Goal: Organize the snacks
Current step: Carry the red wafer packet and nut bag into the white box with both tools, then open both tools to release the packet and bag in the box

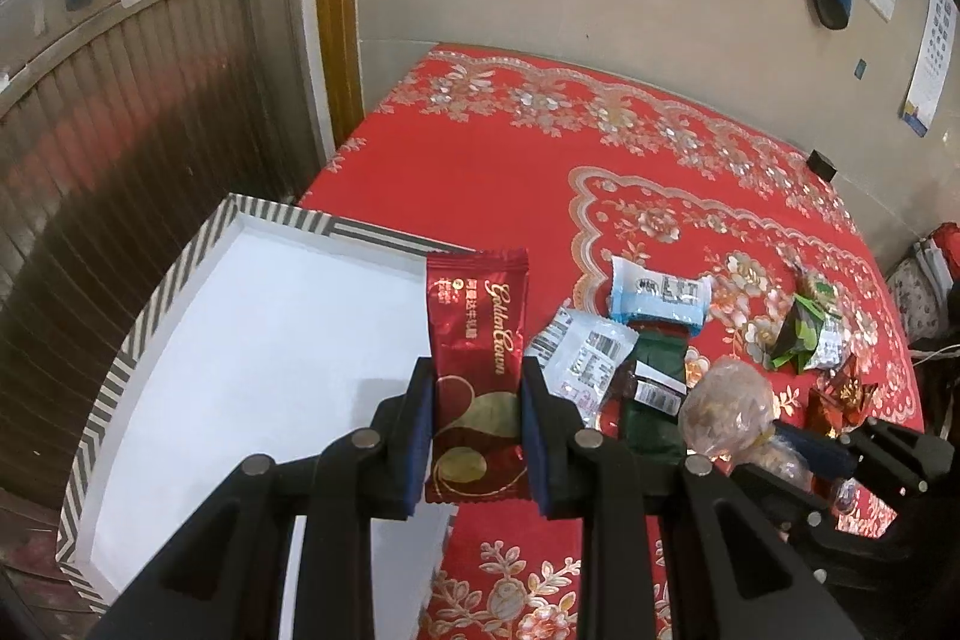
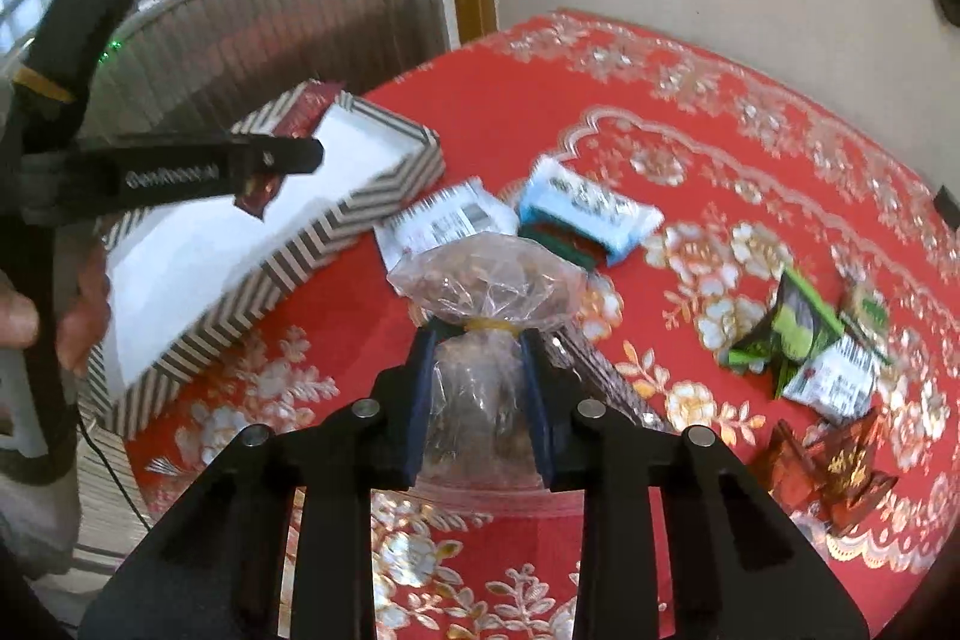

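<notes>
My left gripper [image 1: 476,382] is shut on a dark red Golden Crown snack packet [image 1: 477,352], held over the right edge of the striped box [image 1: 150,298] with its white inside. In the right wrist view my right gripper [image 2: 477,340] is shut on a clear plastic bag of brown snacks [image 2: 486,280], gripped just below its yellow tie, above the red tablecloth. The left gripper [image 2: 300,154] and the red packet [image 2: 258,193] show over the striped box [image 2: 288,268] at the left. The clear bag [image 1: 726,409] and right gripper also appear low right in the left wrist view.
Loose on the red floral tablecloth [image 2: 750,130] lie a white barcode packet [image 2: 444,220], a light blue packet [image 2: 588,214], a dark green packet [image 1: 654,400], green-and-black packets [image 2: 798,334] and red-gold wrappers [image 2: 834,472]. A person's hand [image 2: 54,316] is at the left. A wall stands behind the table.
</notes>
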`<action>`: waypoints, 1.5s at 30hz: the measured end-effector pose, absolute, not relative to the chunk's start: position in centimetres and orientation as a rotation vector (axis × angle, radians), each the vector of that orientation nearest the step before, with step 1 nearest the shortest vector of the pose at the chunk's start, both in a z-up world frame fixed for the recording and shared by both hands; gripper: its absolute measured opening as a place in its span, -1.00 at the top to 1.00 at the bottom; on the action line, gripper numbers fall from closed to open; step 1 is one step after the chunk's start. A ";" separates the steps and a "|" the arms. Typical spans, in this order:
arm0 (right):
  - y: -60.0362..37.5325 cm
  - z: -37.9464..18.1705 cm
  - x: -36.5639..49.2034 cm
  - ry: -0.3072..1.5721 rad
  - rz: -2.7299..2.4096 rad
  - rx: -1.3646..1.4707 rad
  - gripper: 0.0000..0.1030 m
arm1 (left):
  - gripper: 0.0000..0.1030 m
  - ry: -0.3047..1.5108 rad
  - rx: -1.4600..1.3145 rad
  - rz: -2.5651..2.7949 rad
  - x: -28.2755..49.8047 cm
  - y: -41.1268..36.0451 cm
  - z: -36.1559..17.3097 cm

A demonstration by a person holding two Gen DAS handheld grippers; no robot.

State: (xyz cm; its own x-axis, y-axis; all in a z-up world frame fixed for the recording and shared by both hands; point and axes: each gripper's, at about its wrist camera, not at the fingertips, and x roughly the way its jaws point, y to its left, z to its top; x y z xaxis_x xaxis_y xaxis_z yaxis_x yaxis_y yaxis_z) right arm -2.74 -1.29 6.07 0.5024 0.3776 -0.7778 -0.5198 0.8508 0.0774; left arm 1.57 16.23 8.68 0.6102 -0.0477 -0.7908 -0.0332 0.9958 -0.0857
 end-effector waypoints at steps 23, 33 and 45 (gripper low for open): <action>10.7 8.4 1.8 0.841 0.692 -0.187 0.49 | 0.44 0.945 -0.068 0.163 3.9 24.0 8.7; 14.6 5.9 6.3 0.894 0.673 -0.174 0.49 | 0.44 1.044 -0.135 0.193 8.0 26.3 4.4; 17.1 2.5 8.6 0.961 0.681 -0.184 0.50 | 0.41 1.097 -0.152 0.260 8.7 28.2 2.0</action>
State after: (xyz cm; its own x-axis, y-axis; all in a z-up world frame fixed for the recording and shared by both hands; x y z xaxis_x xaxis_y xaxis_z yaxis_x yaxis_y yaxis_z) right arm 8.57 17.11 2.54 0.3845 0.4524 -0.8046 -0.6097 0.7790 0.1466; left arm 8.69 28.24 2.02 0.4301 0.1332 -0.8929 -0.2823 0.9593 0.0071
